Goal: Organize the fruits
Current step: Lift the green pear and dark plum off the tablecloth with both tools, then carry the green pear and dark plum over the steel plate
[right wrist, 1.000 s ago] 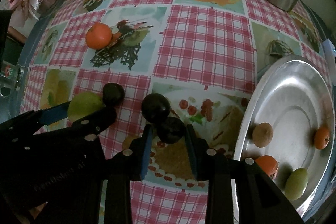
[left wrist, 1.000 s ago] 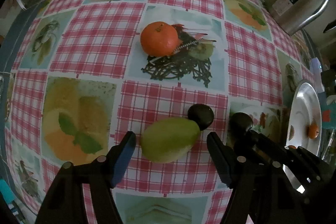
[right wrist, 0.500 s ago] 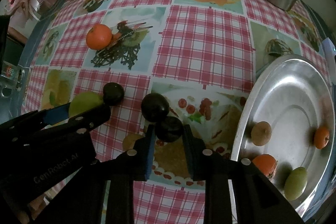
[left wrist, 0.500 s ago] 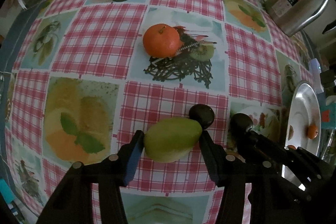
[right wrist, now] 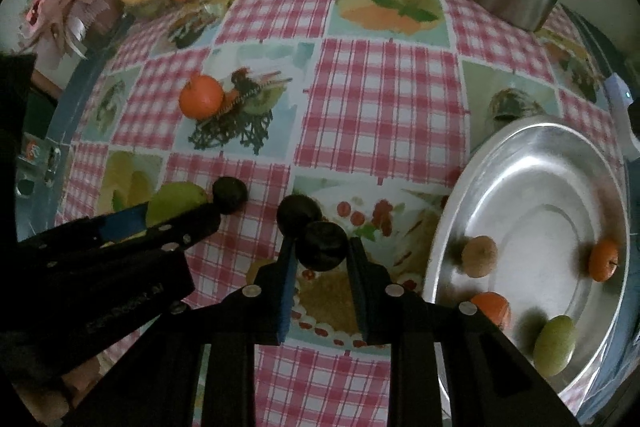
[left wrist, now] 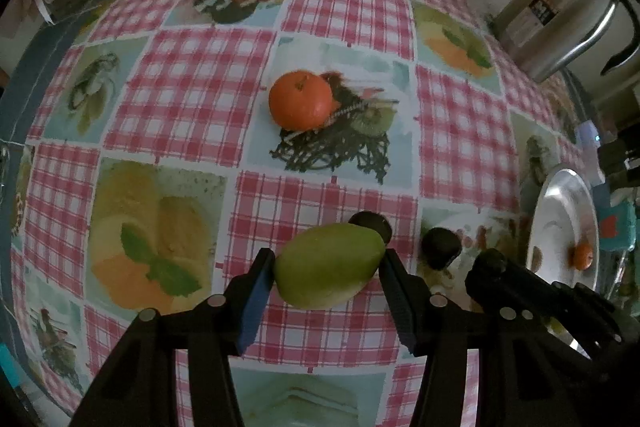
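Two dark plums [right wrist: 298,213] [right wrist: 229,189] crowd held fruit; tangerine [right wrist: 200,96] apart.

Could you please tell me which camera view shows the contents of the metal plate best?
The right wrist view: the metal plate faces the camera, showing a brown fruit, two oranges and a green fruit. The left wrist view catches only its foreshortened edge with one orange.

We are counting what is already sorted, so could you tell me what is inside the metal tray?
The metal tray holds a brown fruit, two orange fruits and a green fruit. Its near rim is cut off from view.
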`<state>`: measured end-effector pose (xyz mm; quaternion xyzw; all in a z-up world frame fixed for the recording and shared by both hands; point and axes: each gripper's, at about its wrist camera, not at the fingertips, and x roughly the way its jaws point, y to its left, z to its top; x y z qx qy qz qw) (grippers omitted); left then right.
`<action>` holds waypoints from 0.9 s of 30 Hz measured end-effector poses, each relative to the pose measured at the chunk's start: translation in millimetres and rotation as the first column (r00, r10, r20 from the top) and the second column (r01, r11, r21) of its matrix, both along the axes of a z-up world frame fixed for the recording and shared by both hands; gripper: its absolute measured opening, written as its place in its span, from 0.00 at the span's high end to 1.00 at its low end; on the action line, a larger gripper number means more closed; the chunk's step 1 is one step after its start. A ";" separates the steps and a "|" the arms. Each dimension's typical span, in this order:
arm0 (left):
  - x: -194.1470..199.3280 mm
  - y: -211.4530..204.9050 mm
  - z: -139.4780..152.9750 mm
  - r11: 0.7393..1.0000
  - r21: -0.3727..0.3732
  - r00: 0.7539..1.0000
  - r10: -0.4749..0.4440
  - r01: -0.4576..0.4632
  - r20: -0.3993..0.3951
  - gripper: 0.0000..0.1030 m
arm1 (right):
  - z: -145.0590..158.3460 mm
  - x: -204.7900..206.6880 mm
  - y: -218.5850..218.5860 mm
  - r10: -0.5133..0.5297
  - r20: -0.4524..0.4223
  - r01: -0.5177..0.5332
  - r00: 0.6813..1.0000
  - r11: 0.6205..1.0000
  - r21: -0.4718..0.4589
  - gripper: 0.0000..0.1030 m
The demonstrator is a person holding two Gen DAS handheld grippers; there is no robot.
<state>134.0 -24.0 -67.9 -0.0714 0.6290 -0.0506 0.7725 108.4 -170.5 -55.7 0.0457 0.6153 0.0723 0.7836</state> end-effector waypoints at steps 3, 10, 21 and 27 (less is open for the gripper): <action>-0.7 2.9 12.9 1.000 -0.008 0.999 0.009 -0.009 0.035 0.45 | 7.5 -1.4 -3.1 -0.008 0.021 0.008 1.000 1.000 0.004 0.74; -1.7 5.5 42.4 0.999 -0.036 0.994 0.029 -0.025 0.105 0.45 | 26.9 -3.9 -10.3 -0.032 0.073 0.032 0.997 0.999 0.008 0.74; -5.5 -12.1 53.1 0.999 -0.050 0.988 0.009 -0.001 0.155 0.45 | 28.0 -4.8 -35.9 -0.118 0.073 0.119 0.990 0.993 -0.009 0.74; -8.4 -42.5 56.9 0.997 -0.037 0.985 -0.065 0.072 0.161 0.45 | 29.3 -11.8 -71.9 -0.223 0.075 0.226 0.972 0.974 -0.036 0.74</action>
